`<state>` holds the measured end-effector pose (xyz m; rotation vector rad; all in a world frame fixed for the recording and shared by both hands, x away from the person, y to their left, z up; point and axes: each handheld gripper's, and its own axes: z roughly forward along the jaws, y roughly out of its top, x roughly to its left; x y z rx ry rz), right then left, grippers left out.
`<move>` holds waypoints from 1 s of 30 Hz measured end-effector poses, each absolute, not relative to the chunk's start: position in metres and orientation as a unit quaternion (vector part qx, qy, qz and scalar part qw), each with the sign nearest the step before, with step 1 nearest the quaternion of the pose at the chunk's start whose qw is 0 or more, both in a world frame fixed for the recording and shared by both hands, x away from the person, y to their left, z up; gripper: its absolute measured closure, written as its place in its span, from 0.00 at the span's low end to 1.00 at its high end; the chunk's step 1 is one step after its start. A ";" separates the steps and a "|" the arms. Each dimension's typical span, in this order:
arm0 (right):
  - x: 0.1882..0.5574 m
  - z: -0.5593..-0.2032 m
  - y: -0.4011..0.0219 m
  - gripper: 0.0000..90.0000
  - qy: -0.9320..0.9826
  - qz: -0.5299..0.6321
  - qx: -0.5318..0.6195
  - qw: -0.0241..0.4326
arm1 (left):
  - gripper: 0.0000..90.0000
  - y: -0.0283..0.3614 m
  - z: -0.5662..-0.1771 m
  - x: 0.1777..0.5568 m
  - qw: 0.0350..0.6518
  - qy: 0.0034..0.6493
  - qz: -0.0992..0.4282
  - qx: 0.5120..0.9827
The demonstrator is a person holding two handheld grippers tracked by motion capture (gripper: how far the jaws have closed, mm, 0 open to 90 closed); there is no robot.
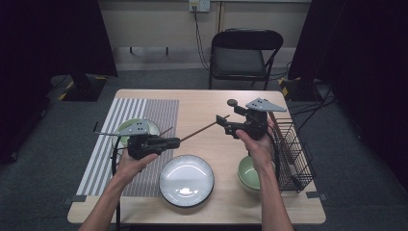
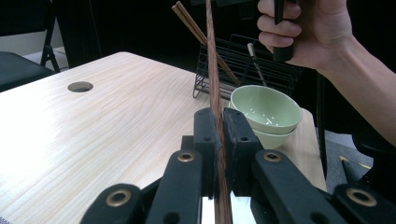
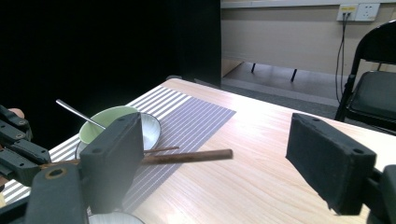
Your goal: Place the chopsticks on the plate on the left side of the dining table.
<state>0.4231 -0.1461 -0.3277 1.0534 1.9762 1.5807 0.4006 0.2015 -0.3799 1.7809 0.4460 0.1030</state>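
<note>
We see the left gripper [image 2: 217,135] clamped on a long brown wooden chopstick [image 1: 197,130], held above the pale wooden table [image 1: 202,103], tip reaching between the widely spread jaws of the right gripper [image 3: 224,161].

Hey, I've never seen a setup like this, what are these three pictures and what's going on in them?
A person at a wooden table holds a hand-operated gripper in each hand. One picture looks down from above; the other two come from cameras riding on each gripper, looking along its black jaws. The left gripper is shut on a brown chopstick. The right gripper is open, with the chopstick's far end between its jaws. On the table lie a striped placemat, a white plate, stacked green bowls and a black wire rack.
</note>
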 end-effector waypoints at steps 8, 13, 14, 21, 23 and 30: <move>0.416 -0.325 -0.154 0.19 0.710 0.558 0.379 0.203 | 0.94 0.206 -0.380 0.400 0.603 0.200 0.049 0.771; 0.411 -0.324 -0.159 0.19 0.712 0.552 0.380 0.209 | 0.94 0.213 -0.380 0.399 0.598 0.204 0.056 0.773; 0.408 -0.323 -0.162 0.19 0.712 0.551 0.381 0.210 | 0.94 0.216 -0.380 0.400 0.602 0.208 0.057 0.769; 0.402 -0.325 -0.171 0.18 0.711 0.547 0.387 0.214 | 0.94 0.226 -0.379 0.399 0.594 0.217 0.064 0.772; 0.398 -0.327 -0.176 0.18 0.711 0.544 0.389 0.216 | 0.94 0.232 -0.379 0.399 0.591 0.221 0.070 0.773; 0.389 -0.328 -0.187 0.18 0.709 0.541 0.396 0.220 | 0.94 0.244 -0.385 0.400 0.584 0.238 0.077 0.772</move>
